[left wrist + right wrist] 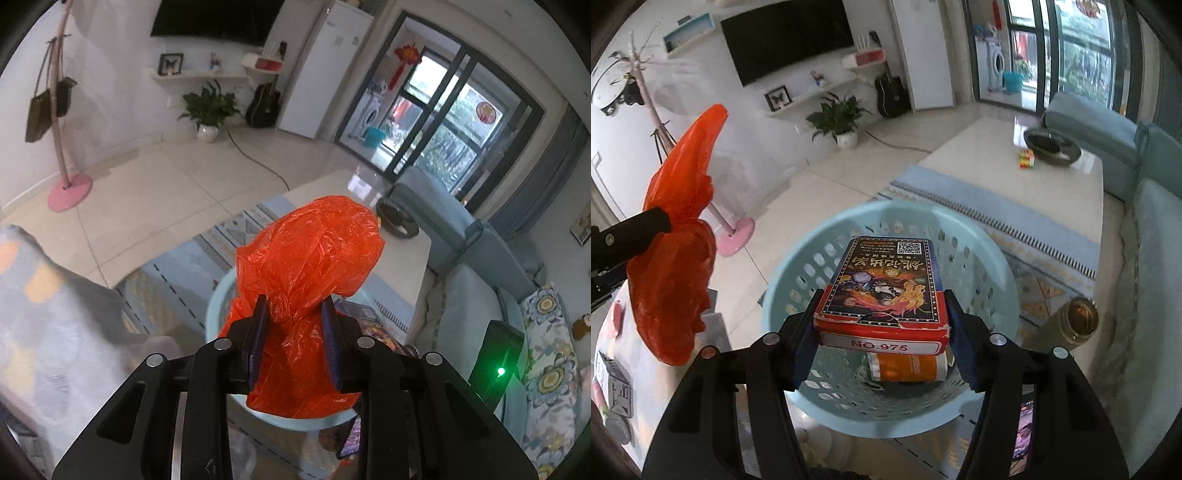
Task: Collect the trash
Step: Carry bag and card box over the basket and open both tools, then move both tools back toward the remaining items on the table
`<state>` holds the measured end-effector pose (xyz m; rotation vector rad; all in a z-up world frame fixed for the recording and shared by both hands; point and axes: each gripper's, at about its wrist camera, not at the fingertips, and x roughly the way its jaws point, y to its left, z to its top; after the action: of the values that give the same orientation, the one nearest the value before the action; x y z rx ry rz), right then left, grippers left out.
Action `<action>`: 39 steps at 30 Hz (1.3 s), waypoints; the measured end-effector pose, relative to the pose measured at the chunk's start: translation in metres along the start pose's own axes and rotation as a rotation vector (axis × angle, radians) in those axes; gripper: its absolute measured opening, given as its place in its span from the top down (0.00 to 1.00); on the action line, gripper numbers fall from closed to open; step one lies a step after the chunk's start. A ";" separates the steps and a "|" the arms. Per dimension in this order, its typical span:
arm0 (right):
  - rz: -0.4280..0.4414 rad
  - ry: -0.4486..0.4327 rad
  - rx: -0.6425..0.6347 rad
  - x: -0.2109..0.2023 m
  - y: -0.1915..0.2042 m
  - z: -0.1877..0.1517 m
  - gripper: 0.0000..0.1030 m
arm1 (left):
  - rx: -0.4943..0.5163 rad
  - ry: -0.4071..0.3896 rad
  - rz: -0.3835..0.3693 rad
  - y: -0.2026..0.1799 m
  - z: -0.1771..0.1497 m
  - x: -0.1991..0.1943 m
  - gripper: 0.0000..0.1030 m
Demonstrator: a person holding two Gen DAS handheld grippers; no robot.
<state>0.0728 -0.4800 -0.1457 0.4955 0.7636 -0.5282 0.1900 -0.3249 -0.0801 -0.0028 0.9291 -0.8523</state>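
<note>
A red cardboard card box (882, 291) printed "NO.975", with a QR code on its top face, was clamped between the right gripper's (882, 317) blue pads above the round pale-blue perforated plastic basket (993, 295). An orange can (905, 367) lay on the basket's floor near its front wall. The left gripper (293, 317) pinched a crumpled orange-red plastic bag (314, 254) over the basket's rim (216, 306).

Crumpled orange bag (306, 258) and card box (886, 280) above blue basket (993, 258).
</note>
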 end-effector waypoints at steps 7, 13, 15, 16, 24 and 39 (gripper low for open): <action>-0.014 0.039 0.034 0.011 -0.002 -0.016 0.34 | 0.003 0.002 0.014 0.004 -0.006 0.001 0.44; 0.020 0.025 0.009 -0.002 0.006 -0.029 0.33 | -0.012 -0.054 0.016 0.009 -0.024 -0.043 0.33; 0.041 0.007 -0.015 -0.013 0.014 -0.032 0.32 | -0.018 -0.093 0.022 0.013 -0.034 -0.070 0.28; 0.048 -0.002 -0.028 -0.019 0.018 -0.032 0.30 | -0.020 -0.112 0.029 0.016 -0.038 -0.083 0.26; 0.159 -0.112 -0.185 -0.090 0.075 -0.038 0.29 | -0.066 -0.274 0.145 0.035 -0.072 -0.189 0.21; 0.372 -0.154 -0.479 -0.149 0.191 -0.101 0.22 | -0.247 -0.306 0.391 0.113 -0.170 -0.275 0.20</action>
<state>0.0463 -0.2356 -0.0538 0.1396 0.6043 -0.0280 0.0590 -0.0115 -0.0325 -0.1563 0.7089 -0.3576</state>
